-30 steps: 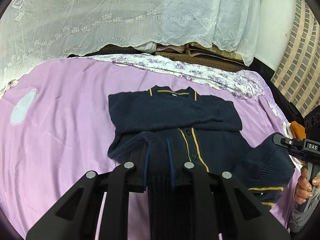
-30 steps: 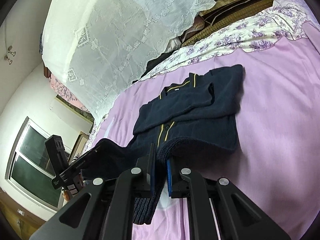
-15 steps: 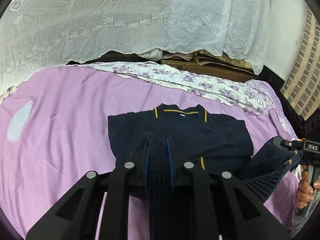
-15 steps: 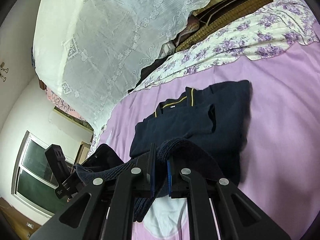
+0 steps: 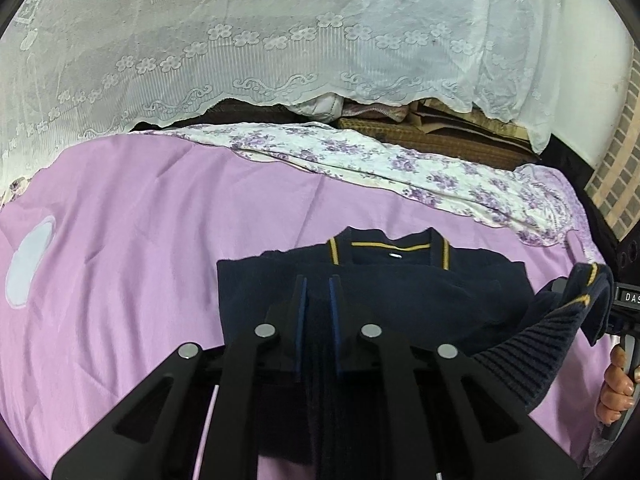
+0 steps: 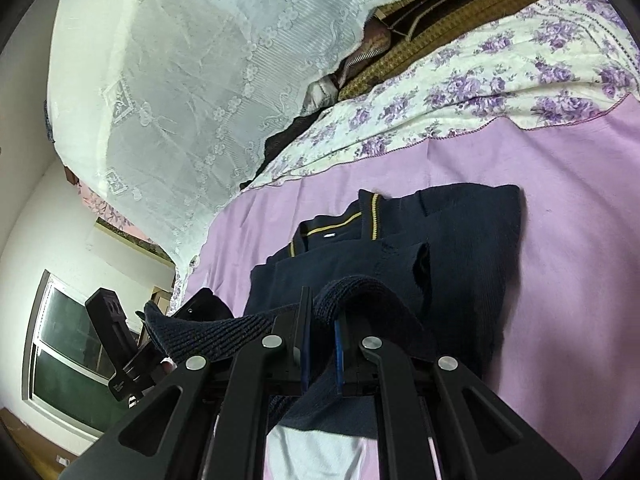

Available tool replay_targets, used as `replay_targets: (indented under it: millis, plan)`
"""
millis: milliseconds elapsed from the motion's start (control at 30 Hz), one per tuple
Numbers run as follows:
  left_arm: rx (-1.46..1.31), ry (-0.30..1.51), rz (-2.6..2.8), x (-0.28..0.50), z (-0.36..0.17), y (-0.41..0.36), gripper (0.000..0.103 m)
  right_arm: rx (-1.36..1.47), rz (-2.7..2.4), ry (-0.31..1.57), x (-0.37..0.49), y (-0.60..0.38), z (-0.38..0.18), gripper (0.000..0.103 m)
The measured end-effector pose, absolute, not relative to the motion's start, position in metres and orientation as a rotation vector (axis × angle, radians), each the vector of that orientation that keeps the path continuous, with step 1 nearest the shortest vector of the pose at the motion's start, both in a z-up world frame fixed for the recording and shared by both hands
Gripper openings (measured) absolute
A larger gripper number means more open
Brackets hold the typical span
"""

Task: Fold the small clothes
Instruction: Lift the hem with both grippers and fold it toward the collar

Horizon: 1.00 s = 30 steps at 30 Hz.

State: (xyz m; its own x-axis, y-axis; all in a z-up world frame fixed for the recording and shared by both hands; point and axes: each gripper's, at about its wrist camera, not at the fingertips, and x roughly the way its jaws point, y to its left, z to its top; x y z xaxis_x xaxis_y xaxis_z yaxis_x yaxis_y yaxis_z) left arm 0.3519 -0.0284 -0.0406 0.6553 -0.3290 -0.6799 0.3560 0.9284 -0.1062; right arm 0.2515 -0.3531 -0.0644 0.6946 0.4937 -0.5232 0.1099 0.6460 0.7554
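Lace curtain hangs across the far side of the bed, and below its scalloped edge show stacked brown mats and bundled bedding. Floral sheet runs along the far edge of the purple bedspread, which carries a pale cloud-shaped patch at its left. In the right wrist view a window sits low on the white wall beyond the bed. A brick-pattern wall shows at the right of the left wrist view.

The navy cardigan lies on the bedspread, collar with its yellow stripe toward the curtain, sleeves folded across the chest. Its ribbed hem is lifted off the bed and hangs over the body of the garment, hiding the lower front.

The left gripper is clamped tight on the hem, knit packed between its blue pads. The right gripper is likewise pinched on the hem, which arches over its fingers and trails left to the other gripper. In the left wrist view the right gripper appears at the far right edge with a striped corner of the hem draped over it, and a hand grips its handle.

No containers are in view.
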Motion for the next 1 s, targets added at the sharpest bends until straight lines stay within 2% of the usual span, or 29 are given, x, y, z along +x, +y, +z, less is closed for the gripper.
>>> replay_targets:
  millis: [300, 500, 567, 667, 733, 767, 833, 1000]
  plan:
    - [0.003, 0.822, -0.366, 0.387, -0.067, -0.024, 0.006, 0.898, 0.205, 0.829, 0.291, -0.366, -0.089, 0.009]
    - [-0.05, 0.904, -0.314, 0.409, -0.095, -0.007, 0.007, 0.994, 0.141, 0.887, 0.307, -0.385, -0.13, 0.009]
    - [-0.096, 0.921, -0.294, 0.414, -0.101, 0.006, 0.014, 1.077, 0.167, 0.882, 0.306, -0.394, -0.14, 0.008]
    - [-0.154, 0.92, -0.303, 0.415, -0.102, 0.019, 0.027, 1.123, 0.218, 0.847, 0.3, -0.401, -0.137, 0.024]
    - [-0.134, 0.915, -0.312, 0.411, -0.103, 0.018, 0.029, 1.104, 0.222, 0.812, 0.291, -0.402, -0.128, 0.042]
    - [-0.121, 0.914, -0.318, 0.409, -0.103, 0.015, 0.029, 1.084, 0.212, 0.801, 0.289, -0.402, -0.123, 0.047]
    - [-0.074, 0.909, -0.324, 0.405, -0.103, 0.004, 0.03, 1.011, 0.179, 0.772, 0.283, -0.402, -0.11, 0.048]
    - [0.047, 0.866, -0.285, 0.401, -0.097, -0.019, 0.048, 0.837, 0.088, 0.761, 0.283, -0.397, -0.096, 0.048]
